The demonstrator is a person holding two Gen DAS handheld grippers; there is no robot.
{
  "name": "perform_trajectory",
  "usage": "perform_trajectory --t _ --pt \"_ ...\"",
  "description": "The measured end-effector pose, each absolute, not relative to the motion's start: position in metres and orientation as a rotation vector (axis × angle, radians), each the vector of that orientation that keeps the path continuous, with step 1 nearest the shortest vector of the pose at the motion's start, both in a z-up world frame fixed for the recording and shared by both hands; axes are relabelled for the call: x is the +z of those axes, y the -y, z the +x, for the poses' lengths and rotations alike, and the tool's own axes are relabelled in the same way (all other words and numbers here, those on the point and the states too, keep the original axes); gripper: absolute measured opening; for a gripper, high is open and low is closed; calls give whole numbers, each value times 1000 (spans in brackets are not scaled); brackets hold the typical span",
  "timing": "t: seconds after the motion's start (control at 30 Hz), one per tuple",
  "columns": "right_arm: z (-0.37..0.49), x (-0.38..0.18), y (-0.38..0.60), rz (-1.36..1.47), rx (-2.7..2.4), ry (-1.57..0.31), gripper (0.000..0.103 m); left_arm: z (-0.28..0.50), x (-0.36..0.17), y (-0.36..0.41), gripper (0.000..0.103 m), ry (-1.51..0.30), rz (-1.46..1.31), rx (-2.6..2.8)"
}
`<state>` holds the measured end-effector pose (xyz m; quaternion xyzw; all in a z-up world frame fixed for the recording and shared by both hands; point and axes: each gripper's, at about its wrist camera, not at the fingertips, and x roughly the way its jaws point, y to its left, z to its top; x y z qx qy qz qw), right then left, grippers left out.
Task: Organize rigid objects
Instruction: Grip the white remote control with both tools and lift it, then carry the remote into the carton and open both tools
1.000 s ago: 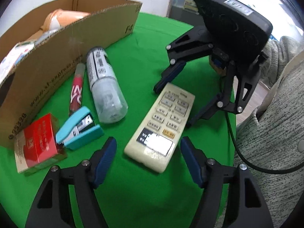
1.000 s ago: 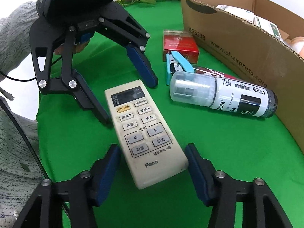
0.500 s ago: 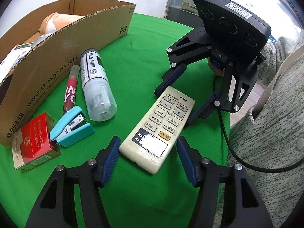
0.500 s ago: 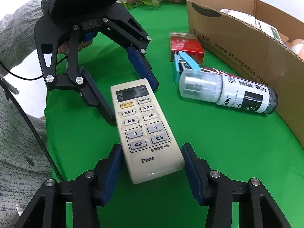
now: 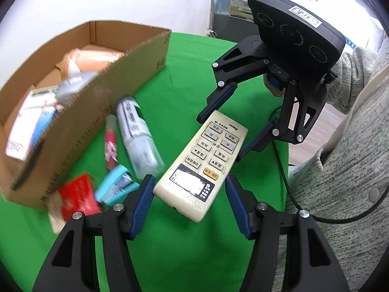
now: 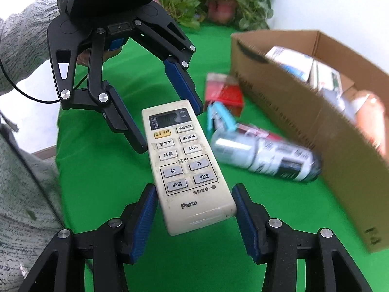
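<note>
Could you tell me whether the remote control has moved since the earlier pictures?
Yes. The remote control has lifted off the green cloth, held at each end by the left gripper and right gripper; the bottle stays down.

One cream remote control [image 5: 203, 165] at frame centre; one ink bottle [image 5: 139, 139] lying left of centre; one red-labelled tube [image 5: 110, 146] beside it; one teal stapler [image 5: 116, 187] and one red packet [image 5: 76, 198] at lower left; one cardboard box [image 5: 102, 102] across the upper left, with several cartons and packets inside, too blurred to count; two grippers, left [image 5: 189, 204] at the bottom edge, right [image 5: 227, 135] at upper right; one potted plant [image 6: 218, 4] along the top of the right wrist view; one green cloth [image 5: 184, 73] underneath.
</note>
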<state>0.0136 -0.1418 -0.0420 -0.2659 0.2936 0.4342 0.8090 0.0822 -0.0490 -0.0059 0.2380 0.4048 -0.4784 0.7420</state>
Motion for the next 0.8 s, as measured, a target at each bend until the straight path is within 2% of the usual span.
perform_trajectory --t 0.33,0.67,0.7,0.77,0.8 --pt "69 4 151 -590 863 -517 55 131 48 51 63 -778 589 -1005" --pt "151 27 179 -515 815 -518 55 215 89 64 62 -726 681 -1004" --pt "160 27 182 -509 804 -525 55 225 91 66 58 -728 683 -1009" --pt "175 22 190 -507 785 -556 55 248 96 73 37 -731 674 -1023" --pt "180 21 193 -498 786 -561 55 256 99 75 33 -729 666 -1026"
